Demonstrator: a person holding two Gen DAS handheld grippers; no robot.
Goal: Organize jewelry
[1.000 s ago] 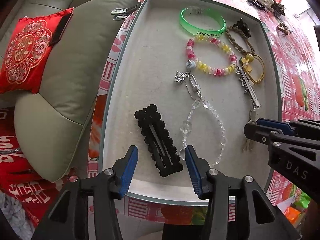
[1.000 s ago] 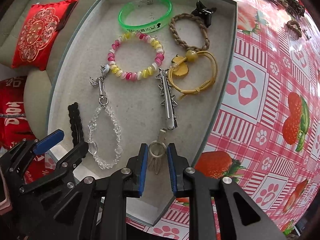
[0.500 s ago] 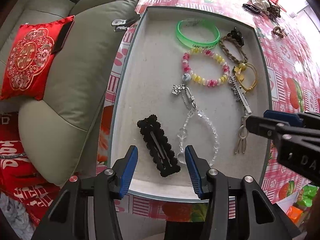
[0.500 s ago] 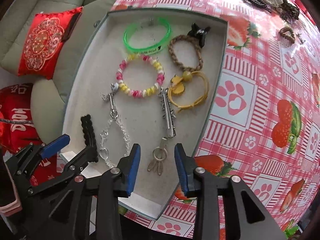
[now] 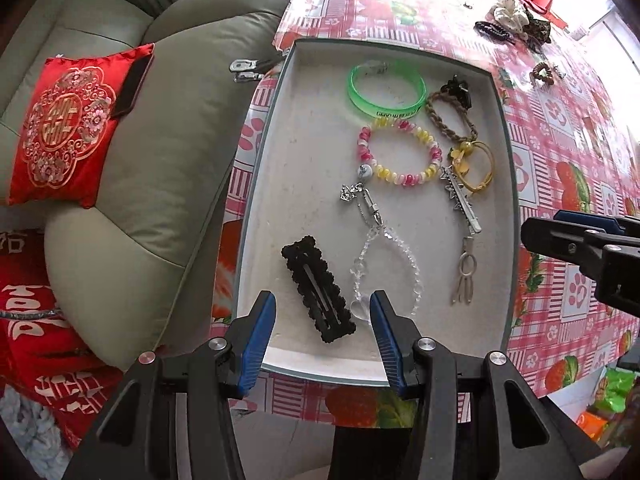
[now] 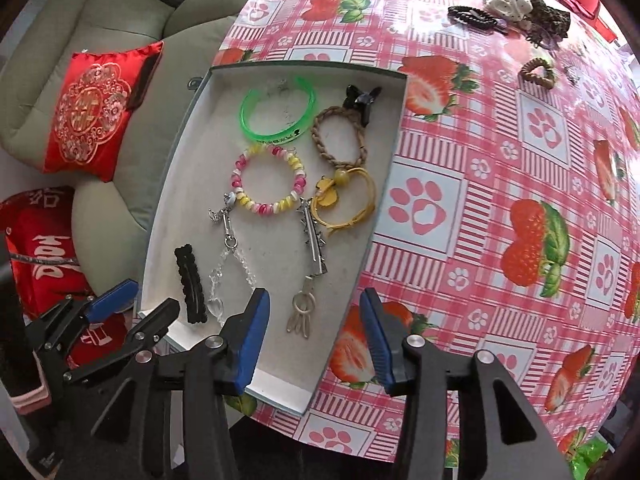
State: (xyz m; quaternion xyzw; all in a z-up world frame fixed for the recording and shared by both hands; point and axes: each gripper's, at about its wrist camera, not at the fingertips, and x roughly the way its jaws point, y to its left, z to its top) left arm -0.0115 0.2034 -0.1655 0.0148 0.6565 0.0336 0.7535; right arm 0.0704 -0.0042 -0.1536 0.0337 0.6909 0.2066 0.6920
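Observation:
A white tray [image 5: 304, 152] [image 6: 192, 184] on the table holds a green bangle [image 5: 386, 90] [image 6: 278, 109], a pink and yellow bead bracelet [image 5: 400, 151] [image 6: 269, 179], a clear crystal charm chain [image 5: 376, 264], a black hair clip [image 5: 318, 282] [image 6: 190, 282], a silver clip [image 5: 460, 200] [image 6: 314, 242], a silver earring [image 5: 465, 270] [image 6: 302, 312], a braided tie [image 6: 339, 136] and a yellow tie [image 6: 344, 200]. My left gripper [image 5: 322, 338] is open above the tray's near edge, by the black clip. My right gripper [image 6: 314, 338] is open and empty above the tray's near right corner.
Several loose hair accessories [image 6: 508, 6] and a brown hair tie [image 6: 538, 72] lie at the far side of the strawberry tablecloth [image 6: 500, 184]. A grey sofa [image 5: 152, 120] with a red cushion [image 5: 72, 128] stands left of the table.
My right gripper has opened, let go of the silver earring in the tray, and drawn back and up to the right. My left gripper has also risen; it stays open.

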